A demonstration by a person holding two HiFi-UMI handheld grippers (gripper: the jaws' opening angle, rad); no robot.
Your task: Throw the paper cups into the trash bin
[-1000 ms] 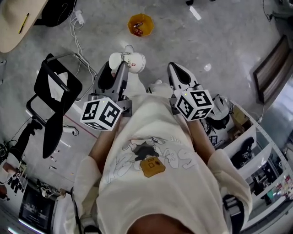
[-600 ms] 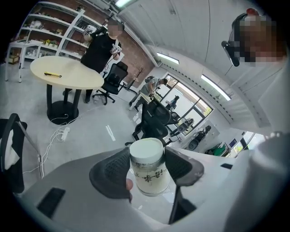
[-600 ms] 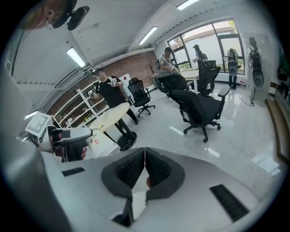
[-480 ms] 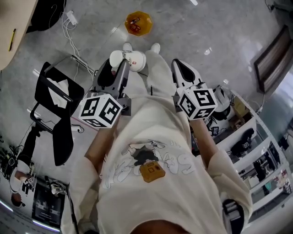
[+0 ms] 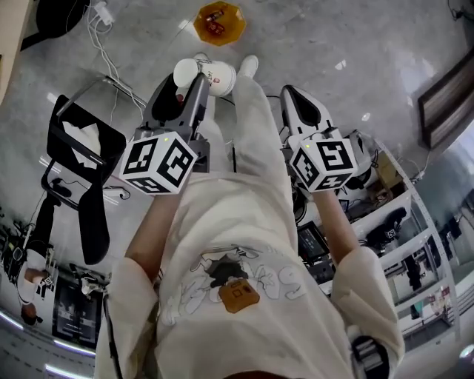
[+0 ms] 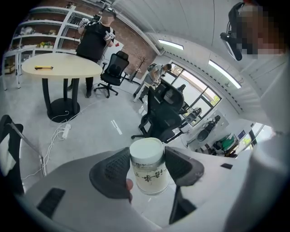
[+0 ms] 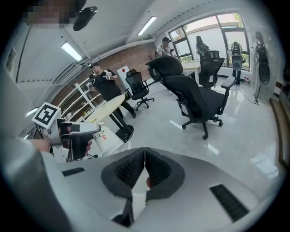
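Note:
A white paper cup (image 5: 218,75) with red print lies on its side in my left gripper (image 5: 191,83), held out over the floor. In the left gripper view the cup (image 6: 147,170) sits squeezed between both black pads (image 6: 113,170), base toward the camera. An orange trash bin (image 5: 219,21) with scraps inside stands on the grey floor ahead, beyond the cup. My right gripper (image 5: 288,93) hangs to the right of the cup, shut on nothing; its jaws (image 7: 144,153) meet at the tips. The right gripper view also catches the cup (image 7: 104,136) at the left.
A black office chair (image 5: 81,148) stands to the left, with a power strip and cables (image 5: 100,16) on the floor behind it. Shelving (image 5: 392,222) runs along the right. Ahead are an oval table (image 6: 61,68), more office chairs (image 6: 163,108) and a person standing (image 6: 95,41).
The person has stepped forward, one leg swinging out between the grippers. The bin has slid toward the top of the view. The cup stays held in the left gripper.

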